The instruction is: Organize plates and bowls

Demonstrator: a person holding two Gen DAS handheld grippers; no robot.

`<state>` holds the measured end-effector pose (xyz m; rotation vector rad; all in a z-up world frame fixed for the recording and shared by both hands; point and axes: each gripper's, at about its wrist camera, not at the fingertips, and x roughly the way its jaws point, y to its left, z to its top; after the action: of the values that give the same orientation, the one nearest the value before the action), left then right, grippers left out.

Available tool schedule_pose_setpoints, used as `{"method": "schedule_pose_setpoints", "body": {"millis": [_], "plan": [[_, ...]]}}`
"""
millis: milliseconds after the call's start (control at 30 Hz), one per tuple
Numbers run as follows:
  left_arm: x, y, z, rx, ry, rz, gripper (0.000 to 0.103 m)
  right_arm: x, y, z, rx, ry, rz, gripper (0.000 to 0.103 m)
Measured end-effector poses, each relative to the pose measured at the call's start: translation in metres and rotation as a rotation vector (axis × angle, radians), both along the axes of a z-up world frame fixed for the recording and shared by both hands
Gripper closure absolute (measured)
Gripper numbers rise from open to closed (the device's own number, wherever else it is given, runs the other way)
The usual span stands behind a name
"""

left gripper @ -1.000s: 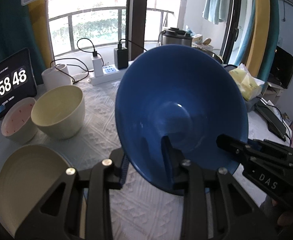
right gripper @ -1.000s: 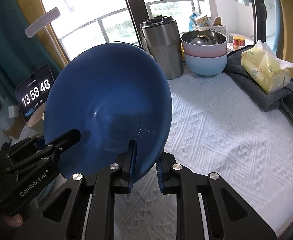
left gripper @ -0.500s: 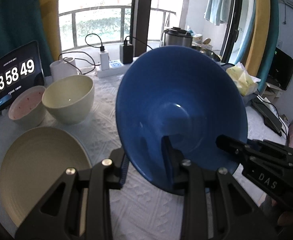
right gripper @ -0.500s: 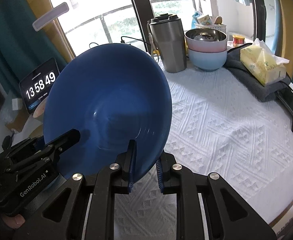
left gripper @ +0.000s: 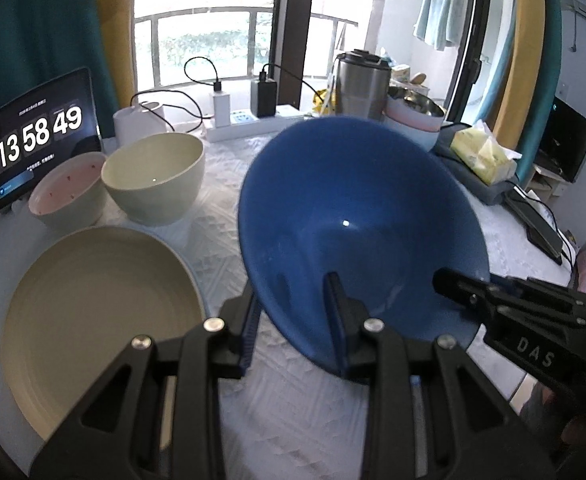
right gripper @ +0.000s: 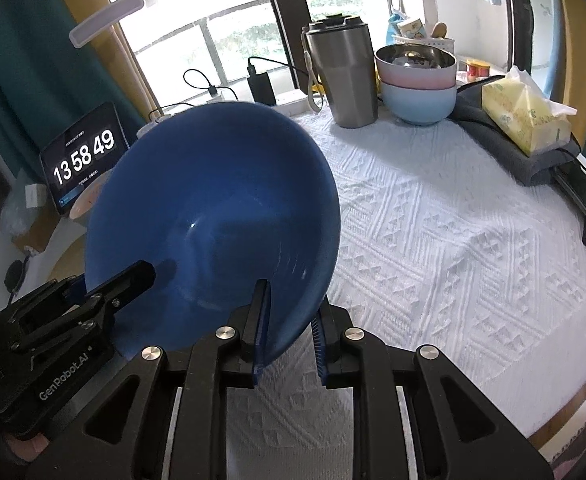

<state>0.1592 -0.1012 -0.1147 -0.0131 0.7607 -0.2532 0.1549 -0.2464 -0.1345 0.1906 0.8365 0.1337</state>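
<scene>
1. Grippers: our left gripper [left gripper: 293, 320] and right gripper [right gripper: 289, 328] each stay clamped on the rim of the blue bowl [left gripper: 353, 232], held tilted above the white tablecloth [right gripper: 433, 220].
2. Compared with a second ago, the cream plate [left gripper: 93, 320] shows more fully.
3. Clock tablet [left gripper: 41, 136] now reads 13 58 49.

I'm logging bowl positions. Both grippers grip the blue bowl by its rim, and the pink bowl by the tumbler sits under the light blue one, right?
Not quite. In the right wrist view the pink bowl sits on top of the light blue bowl, beside the steel tumbler. The rest holds: the left gripper and right gripper both grip the blue bowl by its rim.
</scene>
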Motion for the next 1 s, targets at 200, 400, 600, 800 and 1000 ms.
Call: {"method": "schedule_pose_setpoints", "body": {"millis": [200, 400, 600, 800, 1000], "plan": [[-0.004, 0.006, -0.002, -0.001, 0.004, 0.009, 0.07, -0.003, 0.002, 0.0, -0.007, 0.008, -0.007, 0.079], [-0.008, 0.01, 0.001, -0.003, -0.008, 0.012, 0.07, -0.005, 0.004, 0.004, -0.009, -0.009, -0.009, 0.074], [-0.011, 0.018, 0.005, -0.015, -0.017, 0.027, 0.07, -0.007, 0.004, 0.008, -0.009, -0.02, -0.017, 0.069], [-0.013, 0.024, 0.008, -0.022, -0.027, 0.034, 0.07, -0.009, -0.002, 0.017, -0.007, -0.049, -0.045, 0.069], [-0.015, 0.032, 0.013, -0.033, -0.037, 0.048, 0.07, -0.012, -0.004, 0.029, -0.022, -0.08, -0.067, 0.069]]}}
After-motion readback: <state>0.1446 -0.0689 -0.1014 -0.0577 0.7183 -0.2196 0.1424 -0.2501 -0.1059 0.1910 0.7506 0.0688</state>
